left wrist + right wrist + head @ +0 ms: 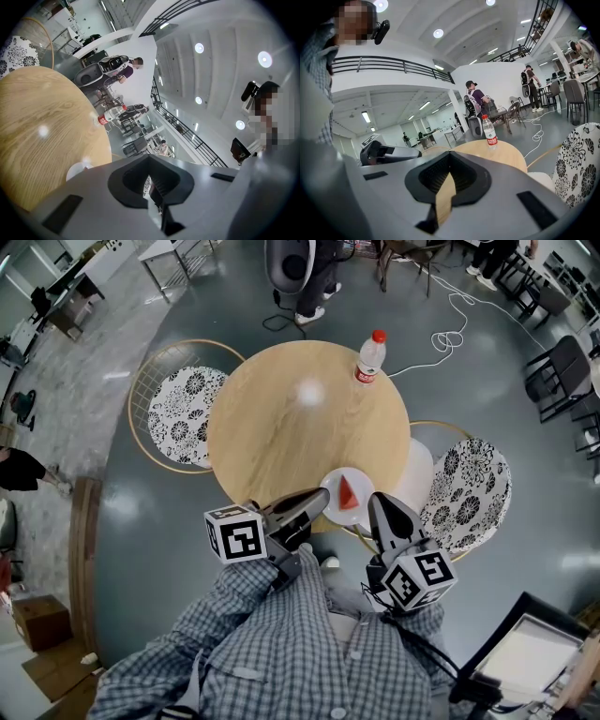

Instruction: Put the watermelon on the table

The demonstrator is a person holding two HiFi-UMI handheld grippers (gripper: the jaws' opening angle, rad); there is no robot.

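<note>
A red watermelon slice (349,493) lies on a white plate (334,507) at the near edge of the round wooden table (291,418). My left gripper (322,497) sits just left of the plate, its jaws shut and empty. Just right of the plate is my right gripper (376,500), with its jaws together and nothing between them. In the left gripper view the jaws (150,161) meet, and a bit of the plate (77,169) shows beside the table (42,131). In the right gripper view the jaws (449,157) point over the table (499,157); the slice is hidden there.
A water bottle (371,356) with a red cap stands at the table's far edge, also visible as the bottle (490,132). Floral-cushioned chairs flank the table at left (183,409) and right (469,488). A white cable (450,334) lies on the floor beyond. People stand in the background.
</note>
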